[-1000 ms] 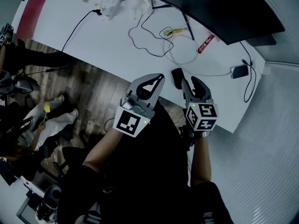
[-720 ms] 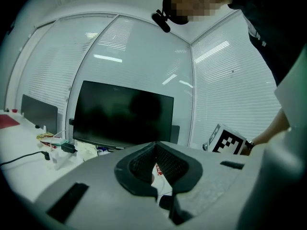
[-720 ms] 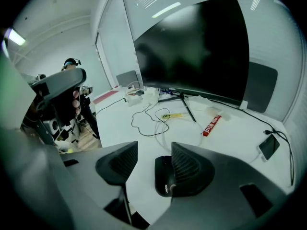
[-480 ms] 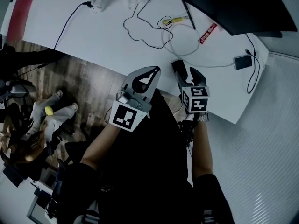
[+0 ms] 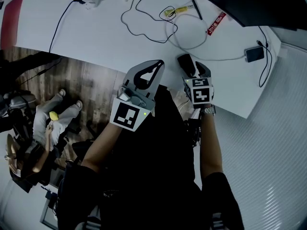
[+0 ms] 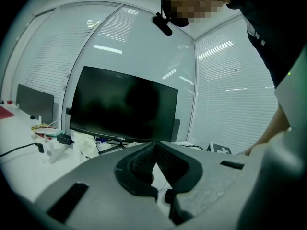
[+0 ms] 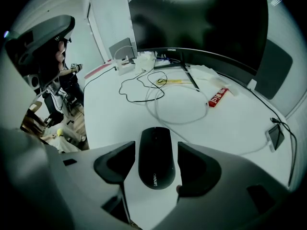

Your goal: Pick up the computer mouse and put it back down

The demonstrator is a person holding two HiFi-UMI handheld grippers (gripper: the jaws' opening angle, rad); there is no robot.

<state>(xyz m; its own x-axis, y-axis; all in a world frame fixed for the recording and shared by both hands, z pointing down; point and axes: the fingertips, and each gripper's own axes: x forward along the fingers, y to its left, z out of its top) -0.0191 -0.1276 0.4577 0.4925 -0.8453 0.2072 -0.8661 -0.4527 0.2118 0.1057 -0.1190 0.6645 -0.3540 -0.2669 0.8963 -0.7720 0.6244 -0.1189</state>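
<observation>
Downward, right gripper (image 7: pixel 156 149) straddles mouse (image 7: pixel 154 163), jaws just opening.

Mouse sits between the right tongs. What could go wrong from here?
Right tongs have just been opening; the mouse lies between them, ungripped.
1. Its smooth rounded sides could squirt out on closing.
2. The white cable by the right tong's tip might get pinched.
3. The table edge is near; a slip could drop it.
</observation>
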